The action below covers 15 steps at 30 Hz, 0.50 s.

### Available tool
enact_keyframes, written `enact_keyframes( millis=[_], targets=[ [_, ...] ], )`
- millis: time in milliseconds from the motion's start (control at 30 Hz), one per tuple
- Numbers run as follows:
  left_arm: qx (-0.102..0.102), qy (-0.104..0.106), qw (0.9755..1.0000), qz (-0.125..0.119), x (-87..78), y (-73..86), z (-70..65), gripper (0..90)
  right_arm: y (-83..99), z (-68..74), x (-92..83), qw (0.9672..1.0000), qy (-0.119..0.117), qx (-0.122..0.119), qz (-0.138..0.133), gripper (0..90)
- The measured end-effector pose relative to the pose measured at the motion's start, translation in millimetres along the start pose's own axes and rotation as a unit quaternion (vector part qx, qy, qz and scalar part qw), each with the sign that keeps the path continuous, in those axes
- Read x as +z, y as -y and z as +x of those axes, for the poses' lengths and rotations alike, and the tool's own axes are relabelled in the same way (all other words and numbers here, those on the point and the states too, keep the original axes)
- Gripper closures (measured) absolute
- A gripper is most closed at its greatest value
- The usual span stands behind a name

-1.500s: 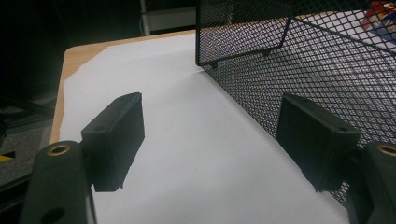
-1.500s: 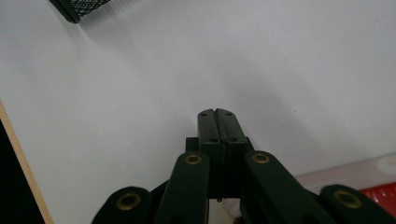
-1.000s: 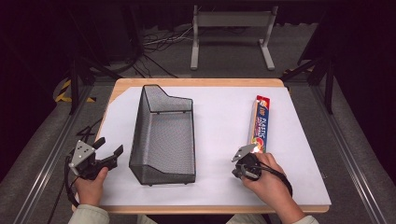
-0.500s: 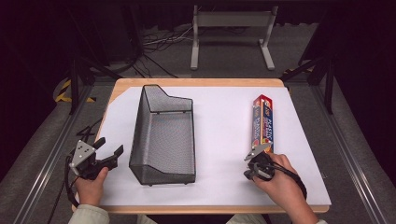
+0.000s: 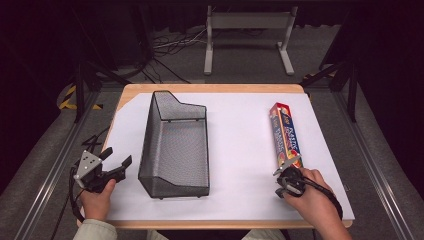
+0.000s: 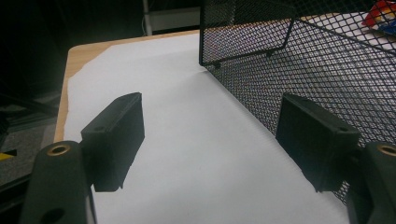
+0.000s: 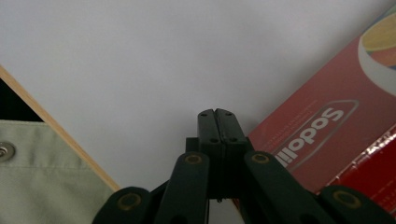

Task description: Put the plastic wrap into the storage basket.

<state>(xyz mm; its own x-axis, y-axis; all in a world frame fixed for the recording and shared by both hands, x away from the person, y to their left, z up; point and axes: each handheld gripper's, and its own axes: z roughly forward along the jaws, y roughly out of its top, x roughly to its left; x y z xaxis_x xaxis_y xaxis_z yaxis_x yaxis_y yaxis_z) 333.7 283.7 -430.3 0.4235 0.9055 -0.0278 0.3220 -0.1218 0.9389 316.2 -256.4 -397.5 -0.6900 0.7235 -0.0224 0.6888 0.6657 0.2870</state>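
High view: my right tongs sit closed at the near end of the plastic-wrap box, nothing gripped.

Nearest me, lower right of the frame, the right gripper (image 5: 286, 172) has its jaws pressed together and empty, beside the near end of the plastic-wrap box (image 5: 285, 135), which lies lengthwise on the white sheet (image 5: 240, 150) toward upper right. At lower left, my left gripper (image 5: 116, 161) rests with jaws wide apart beside the black mesh basket (image 5: 176, 145) in mid-frame. I judge this the approach step: next I must spread the right jaws and straddle the box's narrow width before lifting it toward the basket.
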Motion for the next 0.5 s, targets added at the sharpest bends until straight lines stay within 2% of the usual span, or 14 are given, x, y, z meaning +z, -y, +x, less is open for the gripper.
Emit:
enact_keyframes(
  millis=[267,500],
  targets=[
    [0.001,0.001,1.0,0.0,0.5,0.4,0.0,24.3,15.9,-10.0,-3.6,0.9994,0.013,0.03,0.012,90.0],
    [0.002,0.0,1.0,0.0,0.3,0.3,-0.1,24.3,31.3,-22.1,-9.4,0.9976,0.033,0.057,0.021,90.0]
  ],
)
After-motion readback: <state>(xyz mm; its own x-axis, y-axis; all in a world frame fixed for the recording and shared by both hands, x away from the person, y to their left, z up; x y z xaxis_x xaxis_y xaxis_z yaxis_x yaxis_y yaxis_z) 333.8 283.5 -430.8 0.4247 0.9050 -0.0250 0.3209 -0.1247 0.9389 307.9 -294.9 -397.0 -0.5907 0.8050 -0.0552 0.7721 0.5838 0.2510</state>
